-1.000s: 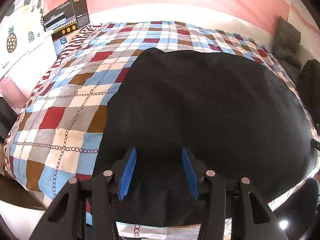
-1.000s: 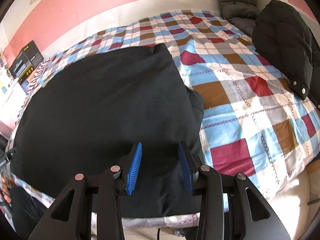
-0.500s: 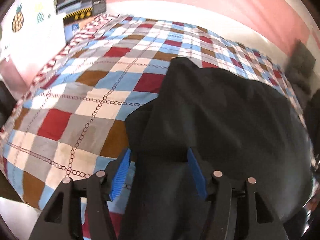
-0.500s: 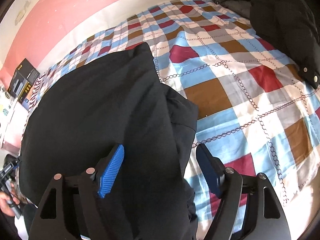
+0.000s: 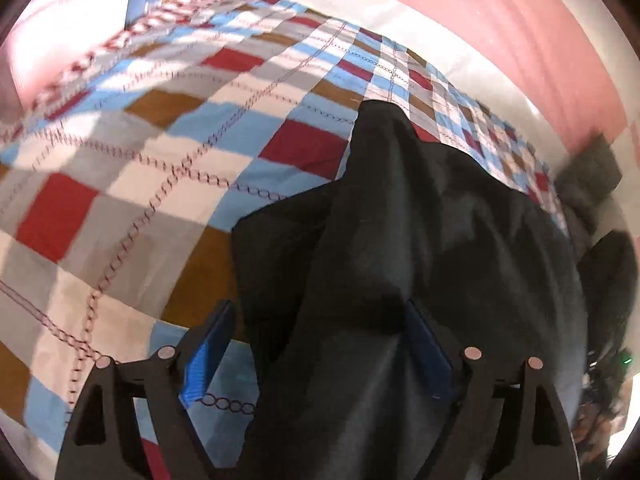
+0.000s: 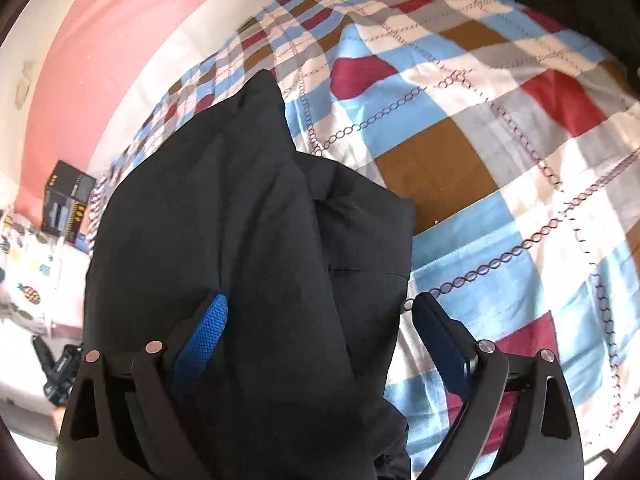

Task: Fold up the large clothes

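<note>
Across a checked bedspread (image 5: 120, 184) a large black garment (image 5: 440, 240) is spread, running from 12 o'clock down to 6 o'clock in both wrist views. The left gripper (image 5: 316, 344) is seen with its blue pads (image 5: 204, 356) spread wide, fabric draped loosely between them and not pinched. The right gripper (image 6: 320, 340) is likewise released, a raised ridge of the garment (image 6: 240, 220) lying between its parted fingers. A side flap (possibly a sleeve) juts toward 3 o'clock in the right view. A fold along the near edge is judged to be in preparation. Next, both jaws would need to be closed on the cloth before it is lifted and carried toward 12 o'clock.
</note>
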`<action>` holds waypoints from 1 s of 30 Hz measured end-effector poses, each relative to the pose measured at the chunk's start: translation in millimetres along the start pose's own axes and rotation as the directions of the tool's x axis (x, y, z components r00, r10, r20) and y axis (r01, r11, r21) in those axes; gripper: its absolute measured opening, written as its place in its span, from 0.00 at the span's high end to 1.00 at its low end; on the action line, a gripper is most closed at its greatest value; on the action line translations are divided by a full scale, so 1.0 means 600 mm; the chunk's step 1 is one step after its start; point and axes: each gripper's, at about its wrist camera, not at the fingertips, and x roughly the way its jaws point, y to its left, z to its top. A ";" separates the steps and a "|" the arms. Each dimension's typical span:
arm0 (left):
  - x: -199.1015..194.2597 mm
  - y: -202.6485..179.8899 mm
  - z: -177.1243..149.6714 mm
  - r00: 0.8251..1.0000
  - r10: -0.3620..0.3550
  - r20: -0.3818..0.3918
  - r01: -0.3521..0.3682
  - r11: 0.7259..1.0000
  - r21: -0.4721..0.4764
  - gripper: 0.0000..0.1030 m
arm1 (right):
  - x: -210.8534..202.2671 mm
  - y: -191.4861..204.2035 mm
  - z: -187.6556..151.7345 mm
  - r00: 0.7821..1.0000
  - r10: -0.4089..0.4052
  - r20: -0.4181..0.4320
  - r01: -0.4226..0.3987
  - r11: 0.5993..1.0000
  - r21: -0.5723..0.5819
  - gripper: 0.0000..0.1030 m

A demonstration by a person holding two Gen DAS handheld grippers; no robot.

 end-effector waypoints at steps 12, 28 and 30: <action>0.063 0.033 0.012 0.964 -0.231 -0.132 0.214 0.968 -0.134 0.05 | 0.044 -0.040 0.006 0.965 0.222 -0.137 -0.209 0.972 0.106 0.09; 0.081 -0.005 0.012 0.969 -0.192 -0.158 0.187 0.981 -0.048 0.10 | 0.063 -0.004 0.012 0.956 0.220 -0.194 -0.221 0.975 0.018 0.28; 0.072 -0.018 0.005 0.978 -0.158 -0.138 0.158 0.987 -0.016 0.16 | 0.055 0.007 0.012 0.961 0.207 -0.182 -0.211 0.977 -0.007 0.39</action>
